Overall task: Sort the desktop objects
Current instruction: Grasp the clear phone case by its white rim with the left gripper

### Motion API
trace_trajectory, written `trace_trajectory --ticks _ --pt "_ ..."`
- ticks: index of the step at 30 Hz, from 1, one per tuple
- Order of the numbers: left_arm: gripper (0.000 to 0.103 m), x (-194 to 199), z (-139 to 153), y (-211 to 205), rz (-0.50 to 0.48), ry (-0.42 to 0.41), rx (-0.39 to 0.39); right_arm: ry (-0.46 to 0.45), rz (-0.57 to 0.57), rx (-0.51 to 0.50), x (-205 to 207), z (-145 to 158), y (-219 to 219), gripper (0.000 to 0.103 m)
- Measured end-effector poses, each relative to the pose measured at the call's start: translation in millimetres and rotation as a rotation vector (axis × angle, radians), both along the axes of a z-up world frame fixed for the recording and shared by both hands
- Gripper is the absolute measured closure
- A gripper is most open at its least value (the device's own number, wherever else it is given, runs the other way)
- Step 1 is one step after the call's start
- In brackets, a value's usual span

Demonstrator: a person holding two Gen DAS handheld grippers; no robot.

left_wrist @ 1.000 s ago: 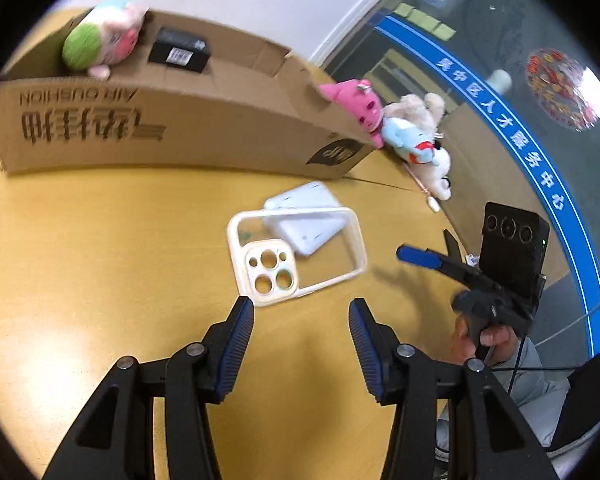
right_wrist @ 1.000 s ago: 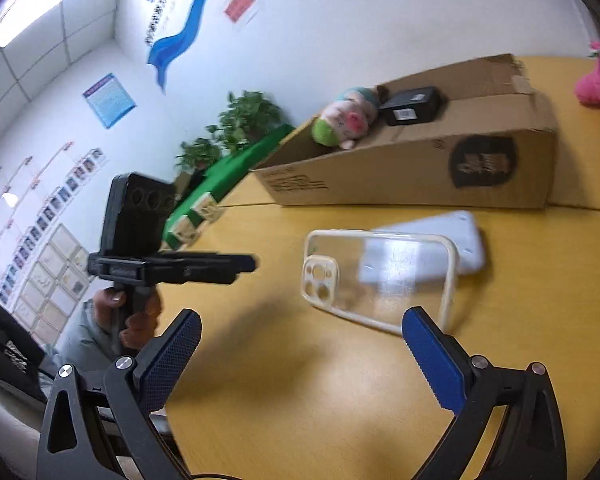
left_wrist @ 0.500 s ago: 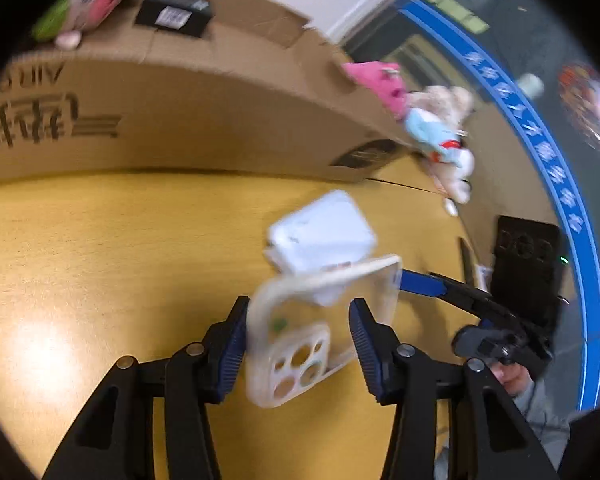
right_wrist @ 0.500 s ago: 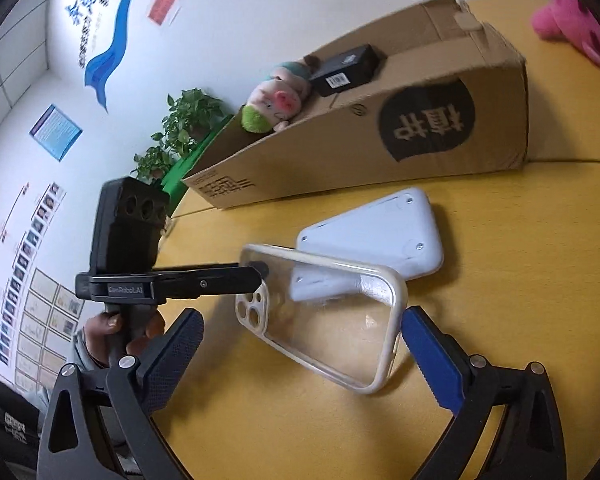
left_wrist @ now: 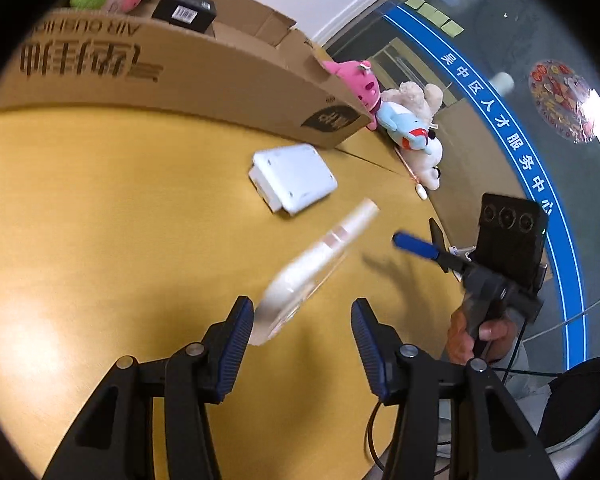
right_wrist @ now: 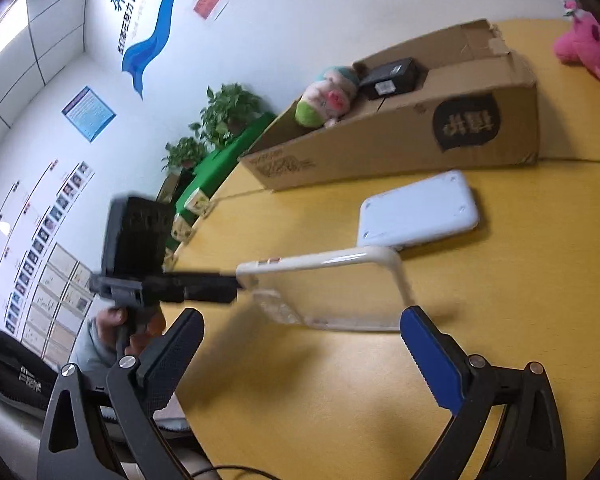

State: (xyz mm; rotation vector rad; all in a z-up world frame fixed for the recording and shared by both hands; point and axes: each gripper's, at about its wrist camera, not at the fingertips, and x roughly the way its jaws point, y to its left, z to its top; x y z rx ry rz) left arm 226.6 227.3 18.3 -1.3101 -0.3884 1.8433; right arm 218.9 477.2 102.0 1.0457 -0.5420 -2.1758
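A clear phone case with a white rim (left_wrist: 320, 264) (right_wrist: 332, 284) is tilted up off the yellow table (left_wrist: 100, 220), its lower end against the left finger of my left gripper (left_wrist: 302, 332). The left jaws stand apart and the case does not touch the right finger. In the right wrist view the left gripper's tip meets the case's near-left corner. My right gripper (right_wrist: 300, 344) is open and empty, just in front of the raised case. A white flat device (left_wrist: 294, 178) (right_wrist: 418, 210) lies beyond. The cardboard box (left_wrist: 172, 80) (right_wrist: 400, 136) stands behind.
The box holds a plush pig (right_wrist: 328, 96) and a black packet (right_wrist: 392, 76). A pink plush (left_wrist: 356, 82) and a blue-white plush (left_wrist: 412, 132) lie at the box's right end. The table edge runs close to the right gripper in the left wrist view (left_wrist: 432, 248).
The phone case lay flat over the white device a second ago. It now is lifted and tipped on edge at my left gripper, clear of the device. Both grippers have moved closer.
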Motion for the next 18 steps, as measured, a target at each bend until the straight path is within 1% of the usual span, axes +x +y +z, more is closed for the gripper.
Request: trace_trajectory --ticks 3,4,6,9,11,13,14,15,16,17,18 --pt "0.053 6.1 3.3 4.1 -0.010 0.019 0.034 0.026 0.008 0.016 -5.7 6.4 6.2 0.003" --pt "0.054 6.3 4.7 7.1 -0.012 0.022 0.050 0.013 0.013 0.018 -13.0 3.4 6.5 0.002" --pt "0.054 3.5 4.8 11.1 -0.012 0.029 0.056 -0.023 0.033 0.009 -25.5 -6.7 5.8 0.002" --pt "0.054 -3.6 1.1 17.8 -0.005 0.022 0.024 -0.096 0.036 0.032 -49.2 -27.2 5.1 0.003" --pt "0.055 -9.4 -1.9 18.3 0.002 0.011 0.016 -0.136 0.014 0.047 -61.7 -37.7 9.6 0.002" --pt "0.063 -17.4 -6.4 16.8 0.031 -0.006 -0.028 -0.156 0.016 0.019 -69.4 -45.1 12.3 0.005" --pt "0.069 -22.0 -8.3 14.7 0.054 -0.006 -0.058 -0.156 0.019 0.024 -71.3 -46.8 11.9 0.008" --pt "0.076 -25.2 -9.1 12.4 0.073 -0.001 -0.080 -0.155 0.020 0.034 -72.3 -47.7 11.3 0.016" --pt "0.079 -29.4 -10.3 9.2 0.094 0.004 -0.104 -0.149 0.020 0.035 -72.7 -48.3 11.7 0.031" --pt "0.079 -33.9 -11.1 4.8 0.111 0.006 -0.113 -0.146 0.022 0.021 -72.1 -48.3 13.4 0.040" --pt "0.079 -35.9 -9.8 1.6 0.113 0.014 -0.105 -0.140 0.018 0.010 -70.4 -47.5 15.1 0.050"
